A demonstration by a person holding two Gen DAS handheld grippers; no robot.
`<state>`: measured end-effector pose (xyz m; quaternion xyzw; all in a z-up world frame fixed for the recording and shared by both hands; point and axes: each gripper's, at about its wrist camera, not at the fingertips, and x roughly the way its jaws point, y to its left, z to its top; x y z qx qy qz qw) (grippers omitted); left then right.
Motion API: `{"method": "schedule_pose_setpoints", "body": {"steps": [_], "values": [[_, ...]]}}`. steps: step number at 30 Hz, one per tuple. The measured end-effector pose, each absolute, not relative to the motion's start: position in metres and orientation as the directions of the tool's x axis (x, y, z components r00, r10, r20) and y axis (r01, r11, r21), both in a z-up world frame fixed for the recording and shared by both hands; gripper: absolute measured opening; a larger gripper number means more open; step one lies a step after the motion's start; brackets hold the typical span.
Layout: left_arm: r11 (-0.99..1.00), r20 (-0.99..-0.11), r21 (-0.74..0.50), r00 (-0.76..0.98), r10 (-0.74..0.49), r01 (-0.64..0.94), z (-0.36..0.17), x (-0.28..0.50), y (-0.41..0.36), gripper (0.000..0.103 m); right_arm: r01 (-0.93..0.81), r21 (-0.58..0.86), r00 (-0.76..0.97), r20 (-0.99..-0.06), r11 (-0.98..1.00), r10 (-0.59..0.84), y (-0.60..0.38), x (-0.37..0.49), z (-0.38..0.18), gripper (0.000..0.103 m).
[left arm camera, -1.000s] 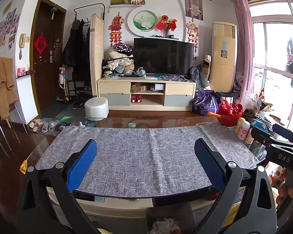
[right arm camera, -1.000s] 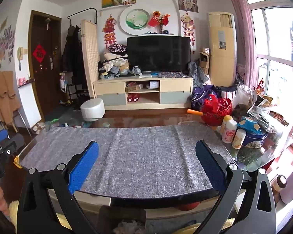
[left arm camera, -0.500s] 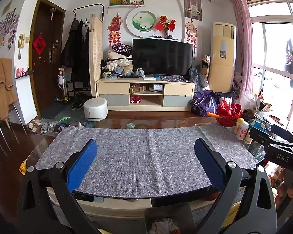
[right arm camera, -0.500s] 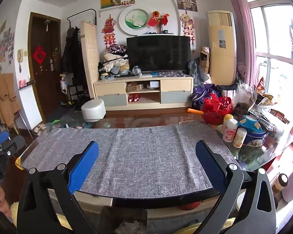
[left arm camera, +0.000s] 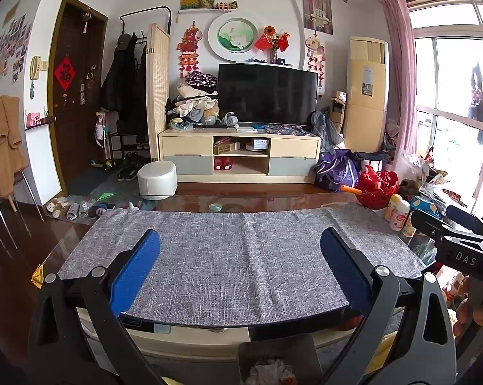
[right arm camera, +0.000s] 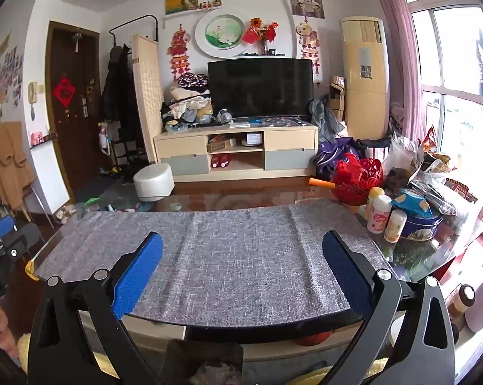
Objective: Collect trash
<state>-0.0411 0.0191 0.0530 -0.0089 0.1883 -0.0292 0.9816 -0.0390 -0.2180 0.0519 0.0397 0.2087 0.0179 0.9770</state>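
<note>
Here we hold both tools level at the near edge of the bench, each spread wide with nothing between its blue pads: the left tool [left arm camera: 240,264] and the right tool [right arm camera: 242,266]. Directly below and nearest each tool sits a small dark bin [left arm camera: 278,349] holding crumpled trash [left arm camera: 268,370]; in the right wrist view its contents are too blurred to identify. We judge that the bin stands against the bench edge so waste can be dropped straight in.

Ahead of the tools, a grey cloth mat [left arm camera: 241,256] covers the glass bench [right arm camera: 411,256], and we see no loose waste on it. This fits either a cleared surface or one awaiting collection elsewhere.

To the right of the tools stand small bottles [right arm camera: 379,216], a blue tin [right arm camera: 418,224] and snack bags [right arm camera: 440,189]. Beyond lie the television cabinet [left arm camera: 239,158] and the door [left arm camera: 74,96].
</note>
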Motion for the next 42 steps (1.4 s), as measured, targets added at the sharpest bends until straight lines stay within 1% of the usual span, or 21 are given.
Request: {"method": "schedule_pose_setpoints", "body": {"steps": [37, 42], "values": [[0.997, -0.365, -0.033, 0.928, -0.073, 0.065, 0.0577, -0.0429, 0.0137, 0.095, -0.008, 0.093, 0.908, -0.417, 0.996, 0.046, -0.2155, -0.0388, 0.0506, 0.1], [0.998, -0.367, -0.02, 0.929, -0.056, 0.052, 0.0605, -0.0436, 0.0108, 0.095, -0.004, 0.09, 0.907, -0.419, 0.996, 0.042, -0.2142, -0.0396, 0.0508, 0.1]]}}
